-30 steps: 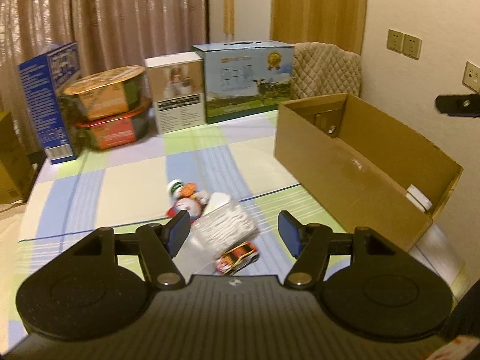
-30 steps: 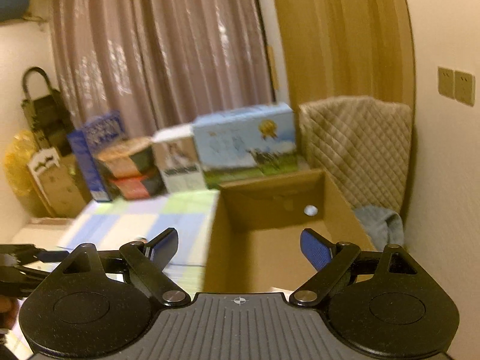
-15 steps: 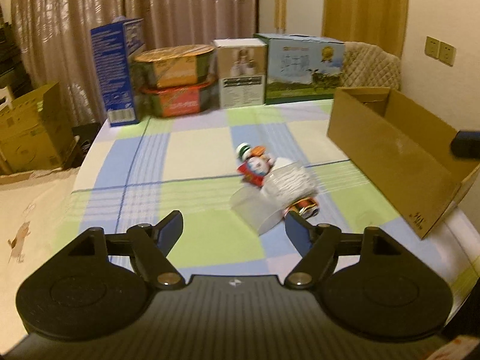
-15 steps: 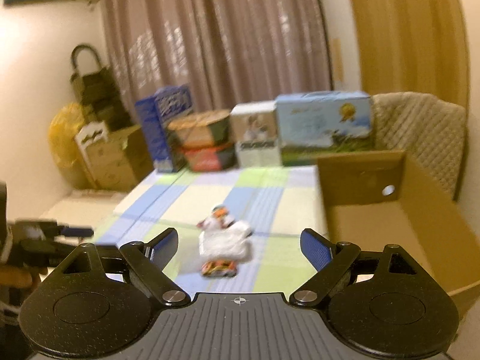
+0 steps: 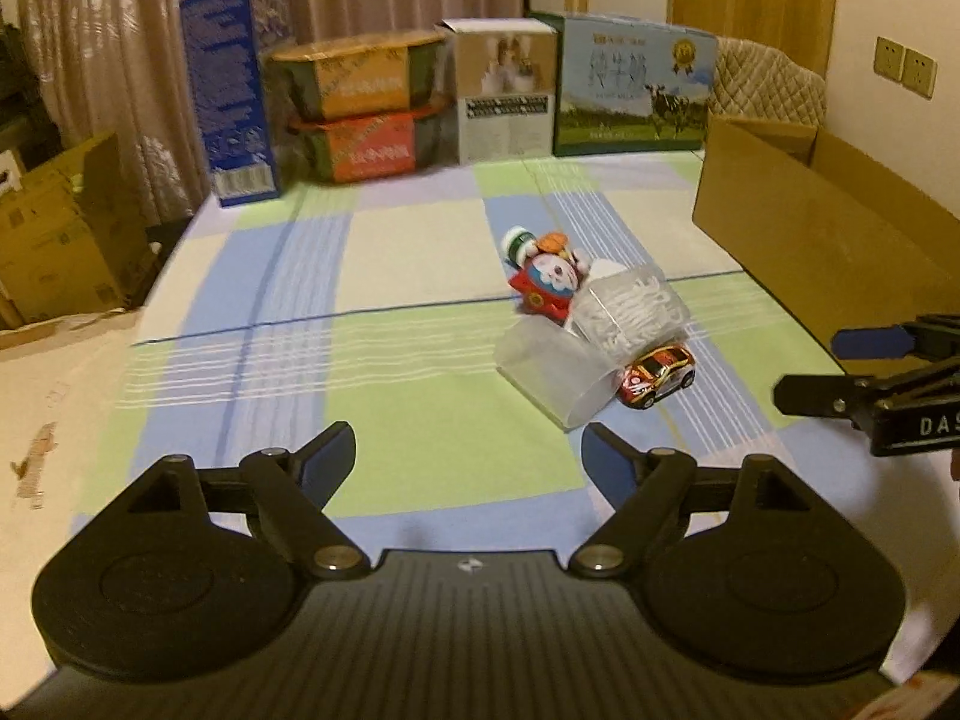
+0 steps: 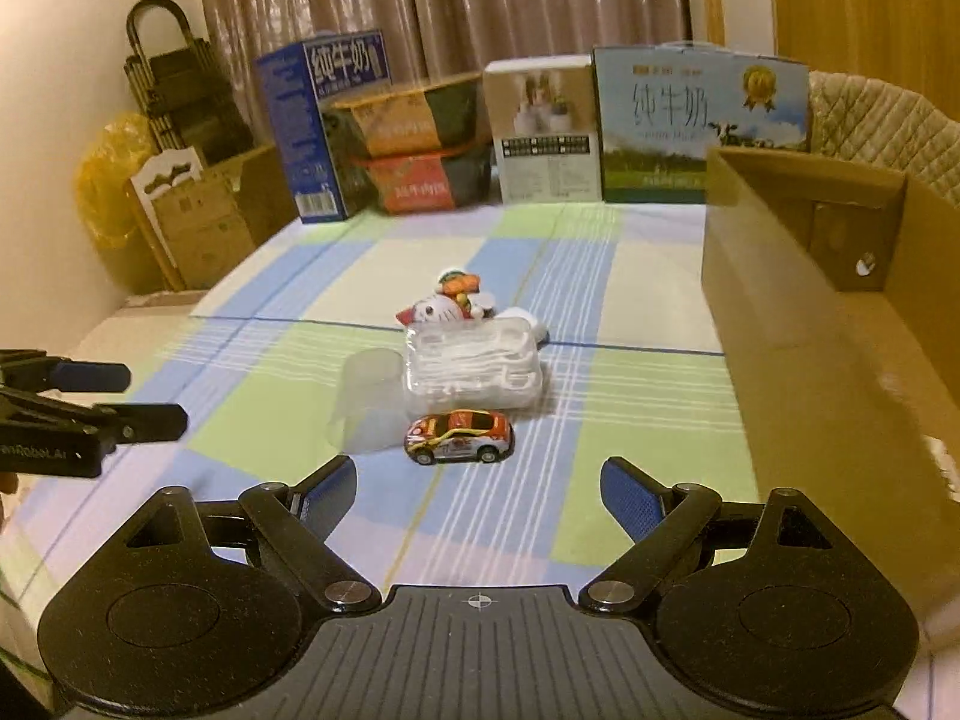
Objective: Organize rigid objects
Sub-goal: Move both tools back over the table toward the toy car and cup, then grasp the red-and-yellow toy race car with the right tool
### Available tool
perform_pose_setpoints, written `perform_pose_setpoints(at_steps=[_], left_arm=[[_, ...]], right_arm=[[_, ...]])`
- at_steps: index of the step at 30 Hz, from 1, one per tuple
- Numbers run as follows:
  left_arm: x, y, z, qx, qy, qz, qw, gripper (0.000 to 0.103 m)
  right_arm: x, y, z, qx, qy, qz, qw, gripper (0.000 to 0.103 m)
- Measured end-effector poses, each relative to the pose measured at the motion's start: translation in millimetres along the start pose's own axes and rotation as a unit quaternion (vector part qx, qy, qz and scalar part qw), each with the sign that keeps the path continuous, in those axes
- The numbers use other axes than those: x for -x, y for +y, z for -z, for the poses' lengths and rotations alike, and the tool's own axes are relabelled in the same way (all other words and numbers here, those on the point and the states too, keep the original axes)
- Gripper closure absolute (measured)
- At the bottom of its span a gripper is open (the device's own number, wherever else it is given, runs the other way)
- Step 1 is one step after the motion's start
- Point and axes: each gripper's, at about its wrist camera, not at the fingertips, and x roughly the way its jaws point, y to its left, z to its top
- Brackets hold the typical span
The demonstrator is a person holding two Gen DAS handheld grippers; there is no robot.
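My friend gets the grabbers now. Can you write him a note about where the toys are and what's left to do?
Left gripper: open, empty; its jaws have just been opening.
Right gripper: open, empty, pointing at the toy car.
The toys sit in one cluster on the checked cloth: the car nearest, a clear plastic cup on its side, a clear pack of white picks, and a cat figure behind.
The cardboard box stands open on the right; how much is already inside cannot be seen.
Done: nothing that shows. Left: probably move all four into the box, car first.
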Motion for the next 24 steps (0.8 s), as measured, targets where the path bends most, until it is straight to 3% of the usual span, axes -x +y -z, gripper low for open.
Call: perform_pose_setpoints(at_steps=[3,7,12,24], left_arm=[[-21,-5,1,-0.023,0.008,0.010,0.9996,0.023],[-42,-12,-2,-0.070,0.018,-0.013,0.9973,0.023],[-61,0,-10,-0.032,0.025,0.004,0.9992,0.023],[-74,8,-21,-0.002,0.028,0.005,0.9996,0.021]], right_arm=[[-17,-5,-2,-0.003,0.005,-0.003,1.000,0.017],[-41,-9,-2,-0.001,0.018,-0.001,1.000,0.017],[-67,-5,0,0.001,0.032,-0.002,0.999,0.017],[-103,8,-2,0.038,0.043,0.032,0.998,0.017]])
